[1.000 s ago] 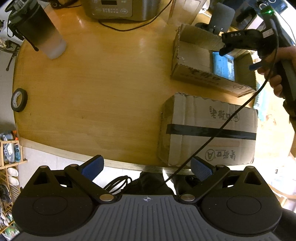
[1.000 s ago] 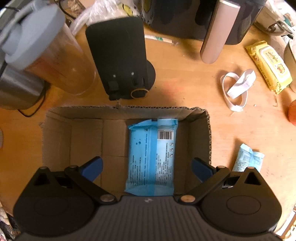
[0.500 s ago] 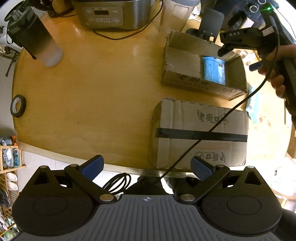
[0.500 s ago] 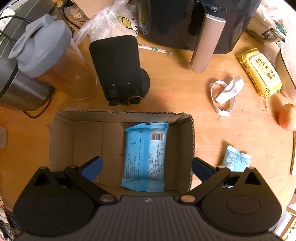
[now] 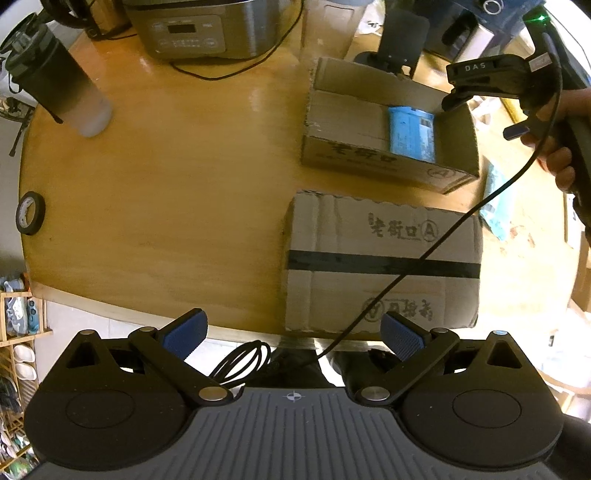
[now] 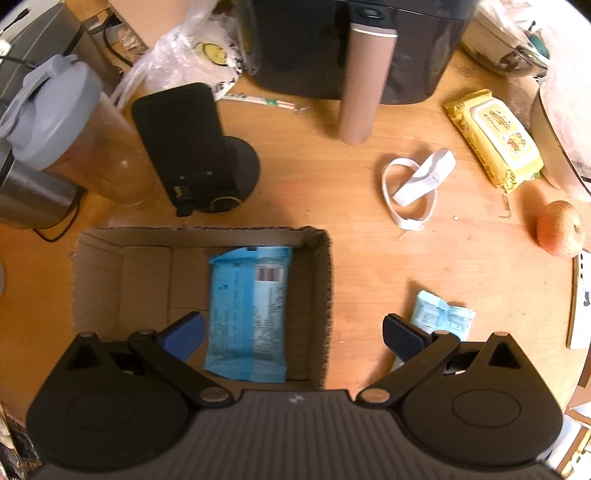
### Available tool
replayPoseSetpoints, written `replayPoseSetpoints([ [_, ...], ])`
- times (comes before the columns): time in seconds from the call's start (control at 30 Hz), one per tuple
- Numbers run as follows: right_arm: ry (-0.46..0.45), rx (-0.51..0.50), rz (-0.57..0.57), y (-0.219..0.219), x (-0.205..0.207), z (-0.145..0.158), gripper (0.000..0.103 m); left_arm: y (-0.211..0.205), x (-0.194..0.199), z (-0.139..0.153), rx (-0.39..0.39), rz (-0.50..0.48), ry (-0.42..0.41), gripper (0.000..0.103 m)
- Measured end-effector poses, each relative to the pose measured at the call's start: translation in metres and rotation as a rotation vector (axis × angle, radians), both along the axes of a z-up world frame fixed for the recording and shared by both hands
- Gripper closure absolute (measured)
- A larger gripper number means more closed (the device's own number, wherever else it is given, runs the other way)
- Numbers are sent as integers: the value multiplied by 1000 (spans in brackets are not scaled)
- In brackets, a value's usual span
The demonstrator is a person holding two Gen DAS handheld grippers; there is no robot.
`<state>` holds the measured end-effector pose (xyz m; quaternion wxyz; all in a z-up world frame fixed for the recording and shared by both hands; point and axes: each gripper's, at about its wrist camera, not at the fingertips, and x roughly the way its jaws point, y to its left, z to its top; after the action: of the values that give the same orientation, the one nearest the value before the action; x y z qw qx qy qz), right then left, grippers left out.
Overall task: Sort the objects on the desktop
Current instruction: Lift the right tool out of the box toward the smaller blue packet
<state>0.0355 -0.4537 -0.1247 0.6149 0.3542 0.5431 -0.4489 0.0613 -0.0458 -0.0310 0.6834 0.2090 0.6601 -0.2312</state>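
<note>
A round wooden table [image 5: 155,184] fills both wrist views. In the left wrist view, the left gripper [image 5: 293,334] hangs beyond the table's near edge, its blue-padded fingers spread wide with nothing between them. At about 1 o'clock from it lies a closed brown cardboard box sealed with a black tape stripe [image 5: 384,258]. Just beyond that, still toward 1 o'clock, sits an open brown cardboard box [image 5: 369,158], and a blue plastic packet with a barcode [image 5: 412,134] lies flat on its floor toward the right wall. The right gripper [image 5: 456,99], held in a person's hand [image 5: 554,155], hovers above the open box's right end; from this side its opening is hard to judge. At 10 o'clock stands a dark-topped, frosted shaker bottle [image 5: 62,88], at 9 o'clock a black tape roll [image 5: 29,213] lies near the table edge, and at 12 o'clock is a silver cooker with a control panel [image 5: 207,26].

In the right wrist view, the right gripper's fingers are spread wide and empty above the open box's near right corner. A small crumpled pale-blue wrapper [image 6: 441,317] lies on the table at 3 o'clock, just outside the box. A white elastic band [image 6: 417,188] lies at 1 o'clock, a yellow wet-wipes pack [image 6: 495,140] farther at 1 o'clock, and an orange-red apple [image 6: 559,229] at 2 o'clock.
</note>
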Motion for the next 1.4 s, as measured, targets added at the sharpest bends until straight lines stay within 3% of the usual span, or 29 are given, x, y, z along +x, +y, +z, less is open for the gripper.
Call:
replayPoseSetpoints([
  [1.4,6,5,-83,-28,-114,3,0,-58,-69,3,38,-65,-12,0],
])
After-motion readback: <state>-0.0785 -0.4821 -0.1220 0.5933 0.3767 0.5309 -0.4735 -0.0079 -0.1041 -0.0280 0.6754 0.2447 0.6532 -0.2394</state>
